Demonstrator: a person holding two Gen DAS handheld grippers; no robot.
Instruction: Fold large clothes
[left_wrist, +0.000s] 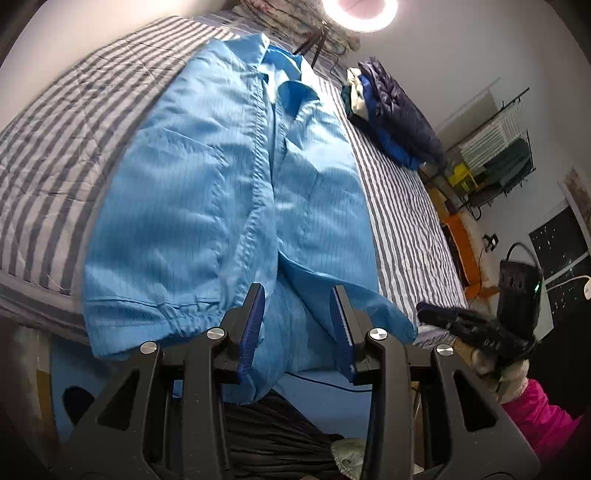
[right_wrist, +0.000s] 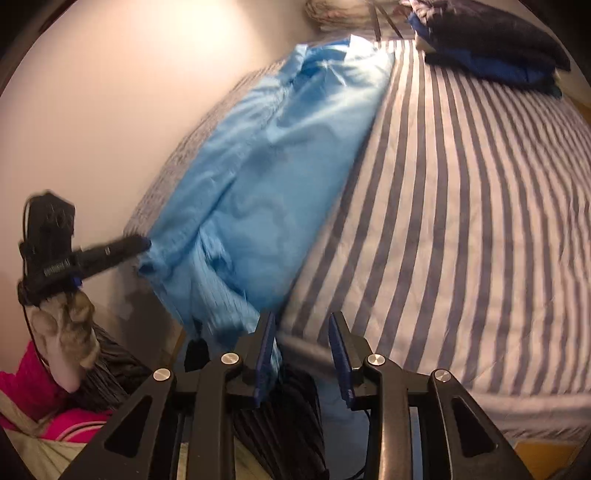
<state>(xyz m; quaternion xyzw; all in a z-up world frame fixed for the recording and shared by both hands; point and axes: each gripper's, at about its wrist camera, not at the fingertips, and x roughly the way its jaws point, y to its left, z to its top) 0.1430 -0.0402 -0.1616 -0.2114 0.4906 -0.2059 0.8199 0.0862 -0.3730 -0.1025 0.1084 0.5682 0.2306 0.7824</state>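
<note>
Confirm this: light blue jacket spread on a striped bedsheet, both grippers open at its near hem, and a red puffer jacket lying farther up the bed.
One detail is wrong: the puffer jacket is dark navy, not red, as the left wrist view shows. The rest holds: the light blue jacket lies on the striped bedsheet, and the left gripper and right gripper are both open at its near hem.

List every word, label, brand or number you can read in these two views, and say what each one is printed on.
No text here reads with certainty.
Pale lettering on the side of the right hand-held gripper, left wrist view: too blurred to read.
Pale lettering on the side of the left hand-held gripper, right wrist view: too blurred to read.
Blue garment, striped bedsheet, dark padded jacket: no print or label visible.
</note>
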